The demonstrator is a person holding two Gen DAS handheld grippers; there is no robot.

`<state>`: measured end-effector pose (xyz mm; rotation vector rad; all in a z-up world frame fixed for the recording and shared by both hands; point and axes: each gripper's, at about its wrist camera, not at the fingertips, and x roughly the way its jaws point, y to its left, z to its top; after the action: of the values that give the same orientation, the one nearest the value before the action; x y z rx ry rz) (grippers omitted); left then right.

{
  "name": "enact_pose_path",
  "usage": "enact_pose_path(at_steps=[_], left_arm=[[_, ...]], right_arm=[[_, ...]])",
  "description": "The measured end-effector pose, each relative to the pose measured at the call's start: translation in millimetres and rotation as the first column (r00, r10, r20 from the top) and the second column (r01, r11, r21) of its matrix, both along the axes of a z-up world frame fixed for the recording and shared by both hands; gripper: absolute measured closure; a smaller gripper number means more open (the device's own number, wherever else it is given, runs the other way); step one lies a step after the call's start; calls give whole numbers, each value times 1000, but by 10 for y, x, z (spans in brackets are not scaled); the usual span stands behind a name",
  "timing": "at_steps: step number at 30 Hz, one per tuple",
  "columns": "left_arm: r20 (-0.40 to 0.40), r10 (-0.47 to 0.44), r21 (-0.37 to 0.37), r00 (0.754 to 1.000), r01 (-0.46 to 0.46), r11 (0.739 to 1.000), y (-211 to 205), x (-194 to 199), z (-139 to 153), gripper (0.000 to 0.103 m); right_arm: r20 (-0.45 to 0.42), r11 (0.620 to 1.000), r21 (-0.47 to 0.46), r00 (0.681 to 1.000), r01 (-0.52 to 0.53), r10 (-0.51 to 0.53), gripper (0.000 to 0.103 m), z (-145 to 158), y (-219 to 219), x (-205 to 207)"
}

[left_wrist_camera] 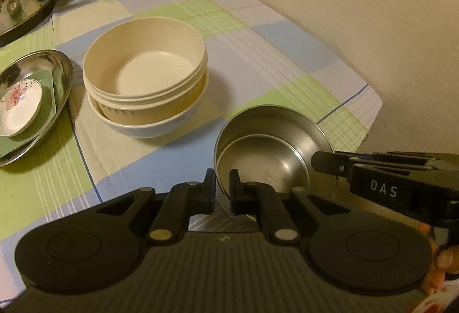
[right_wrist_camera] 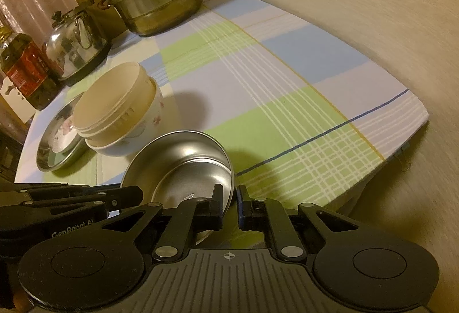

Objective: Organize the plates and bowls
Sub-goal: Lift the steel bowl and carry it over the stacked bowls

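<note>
Gripping the steel bowl (left_wrist_camera: 266, 146) by opposite rims, I have my left gripper (left_wrist_camera: 222, 189) clamped on its near edge and my right gripper (right_wrist_camera: 229, 205) clamped on the other. It sits tilted on the checked cloth (left_wrist_camera: 258, 54), near the stacked cream bowls (left_wrist_camera: 146, 74).

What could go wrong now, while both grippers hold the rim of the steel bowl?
1. Both the left gripper and the right gripper pinch only the thin rim of the steel bowl; the smooth metal might slip out.
2. The cream bowl sits tilted in the white bowl close by; a swing could knock this stack.
</note>
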<state>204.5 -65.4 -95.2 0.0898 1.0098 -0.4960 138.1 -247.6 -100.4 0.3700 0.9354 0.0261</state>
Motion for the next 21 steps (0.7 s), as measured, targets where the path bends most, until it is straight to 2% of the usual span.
enact_pose_path(at_steps=[10,21], left_arm=[[35,-8,-40,999,10,999,75,-160,280,95],[105,27,-96,994,-17,995,240,-230,785,95]], right_arm=[[10,1000,4,1000,-9,9,94,294,-20,-112],[65,999,4,997,-41,41,94,793,31,-100]])
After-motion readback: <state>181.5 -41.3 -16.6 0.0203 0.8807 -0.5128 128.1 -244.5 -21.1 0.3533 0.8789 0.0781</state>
